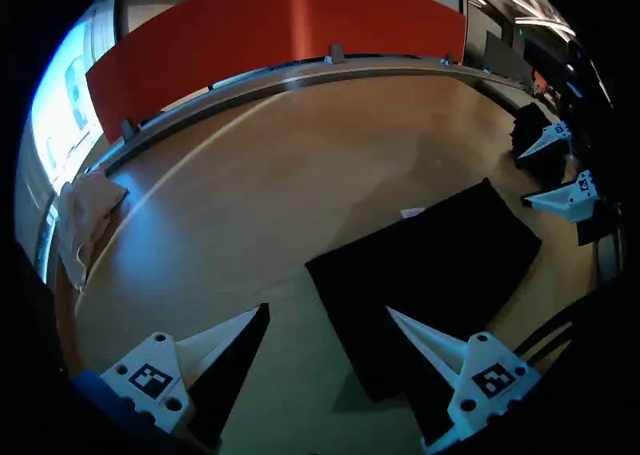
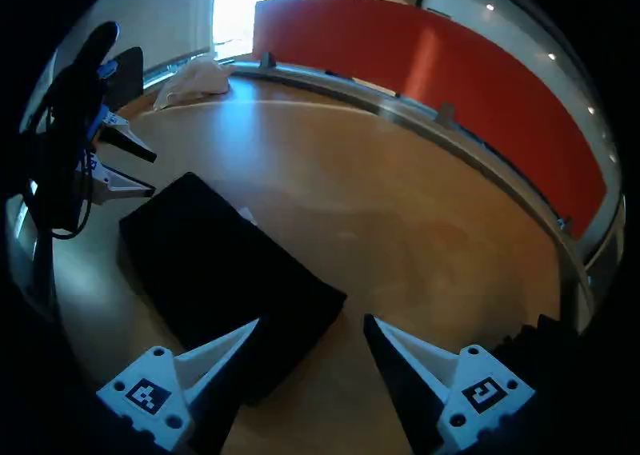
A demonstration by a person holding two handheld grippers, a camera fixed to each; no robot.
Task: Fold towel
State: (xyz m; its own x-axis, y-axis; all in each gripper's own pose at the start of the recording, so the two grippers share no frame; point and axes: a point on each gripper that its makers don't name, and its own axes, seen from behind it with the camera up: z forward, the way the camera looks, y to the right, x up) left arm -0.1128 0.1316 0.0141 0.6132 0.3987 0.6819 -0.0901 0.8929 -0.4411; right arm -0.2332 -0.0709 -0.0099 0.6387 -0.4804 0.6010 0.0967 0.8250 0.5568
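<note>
Both open: left gripper (image 1: 326,315) and right gripper (image 2: 312,321) at the folded black cloth towel (image 1: 432,263)

Nearest the lens in the left gripper view, the left gripper's two white fingers with dark inner faces are standing wide apart and gripping nothing. Its right finger is lying over the towel's near edge, though whether it is touching the cloth cannot be told. Its left finger is hanging over the bare light-brown wooden tabletop (image 1: 264,183). The towel is lying flat ahead and to the right of this gripper, with a small white tag (image 1: 412,212) poking out at its far edge.

In the right gripper view, the right gripper is likewise standing wide open and empty, angled down at the table. Its left finger is over the towel's near corner and its right finger over bare wood. The towel is stretching ahead and to its left. At the towel's far end the left gripper is pointing in from the side, fingers parted; what is holding it is too dark to make out. A crumpled beige cloth (image 2: 192,83) is sitting at the table's far edge, well apart from the towel, beside a long red panel (image 2: 448,63).
</note>
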